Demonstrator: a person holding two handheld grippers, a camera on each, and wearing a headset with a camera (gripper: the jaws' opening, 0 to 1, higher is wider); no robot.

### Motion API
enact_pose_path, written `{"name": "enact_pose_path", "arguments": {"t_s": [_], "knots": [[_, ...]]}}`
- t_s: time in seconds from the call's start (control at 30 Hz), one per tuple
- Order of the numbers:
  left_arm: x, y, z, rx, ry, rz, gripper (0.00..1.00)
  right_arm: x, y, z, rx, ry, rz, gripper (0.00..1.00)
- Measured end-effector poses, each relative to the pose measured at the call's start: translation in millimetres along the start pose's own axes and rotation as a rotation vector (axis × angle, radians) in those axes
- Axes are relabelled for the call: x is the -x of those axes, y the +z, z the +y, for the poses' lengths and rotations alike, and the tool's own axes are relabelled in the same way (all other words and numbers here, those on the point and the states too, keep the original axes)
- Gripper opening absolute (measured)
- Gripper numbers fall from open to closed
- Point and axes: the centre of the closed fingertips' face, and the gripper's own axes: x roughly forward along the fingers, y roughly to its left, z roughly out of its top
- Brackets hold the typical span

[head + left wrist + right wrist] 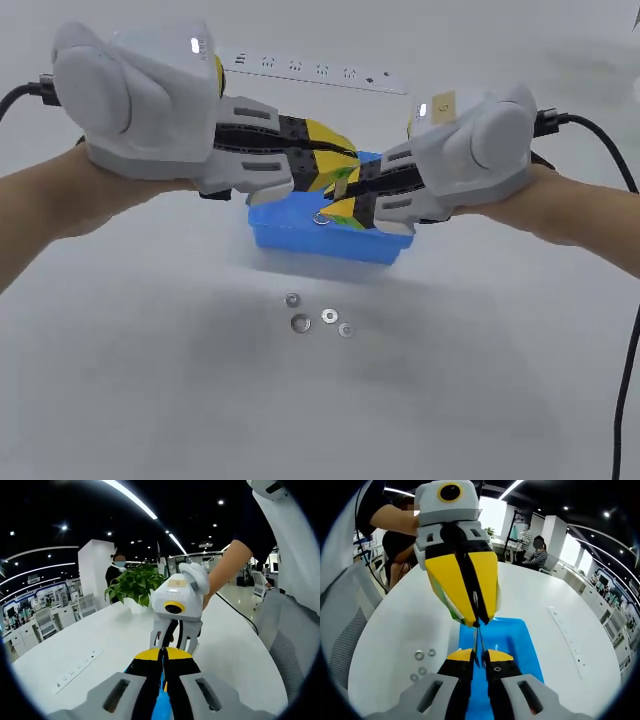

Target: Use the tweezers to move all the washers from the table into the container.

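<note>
Container: a shallow blue plastic rectangular container [515, 645] sits on the white tabletop [450, 380], directly under both claw tips. Where I can see its floor past the claws, it is bare blue. One small silver ring washer [320, 218] shows over its interior, right at the tips. I cannot tell whether it lies on the floor or hangs from the tool.

Claws: my right claw [479, 655] is clenched on the thin metal tweezers [477, 639], which rise from between its yellow pads. My left claw [163, 653] faces it from the opposite side with its jaws pressed together and its tips meeting the tweezers' far end. Whether it pinches them I cannot tell.

Outside the container: four flat silver washers [419, 655] lie in a loose cluster on the tabletop. In the head view they are in front of the container's near wall, close to it but apart from it.

Edges and room: bare tabletop lies all round the cluster, wide open toward me and to both sides. A long white power strip [567, 637] lies beyond the container, well apart from it. Black cables [575, 121] trail from both claw bodies off to the sides. In the right gripper view the tabletop's curved edge runs past the washers, with a grey mesh chair [347, 630] just beyond it.
</note>
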Motion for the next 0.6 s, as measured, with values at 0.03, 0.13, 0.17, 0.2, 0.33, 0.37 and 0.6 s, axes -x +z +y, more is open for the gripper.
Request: {"name": "enact_pose_path", "arguments": {"t_s": [0.03,0.13,0.17,0.2,0.33,0.37,0.6], "knots": [[0.0,0.8,-0.5,-0.007,-0.002,-0.007,0.05,0.6,0.8,-0.5,0.001,-0.002,-0.001,0.10],[2.3,4.5,1.2,-0.027,-0.007,-0.030,0.04,2.4,4.1,-1.0,0.005,-0.003,-0.007,0.10],[2.7,5.1,1.8,-0.028,-0.006,-0.033,0.04,3.3,5.8,-1.7,0.005,-0.005,-0.012,0.10],[3.5,7.1,1.9,-0.014,-0.015,-0.050,0.04,3.8,6.9,-2.3,0.004,-0.007,-0.016,0.10],[4.0,7.9,7.0,0.002,-0.003,-0.057,0.04,4.7,7.2,-4.7,0.006,-0.012,-0.017,0.10],[4.0,8.0,7.8,0.014,0.000,-0.059,0.04,4.9,7.1,-5.1,0.003,-0.014,-0.017,0.11],[3.6,7.9,4.6,-0.027,-0.011,-0.058,0.04,5.2,7.0,-4.6,-0.003,-0.017,-0.017,0.13]]}}
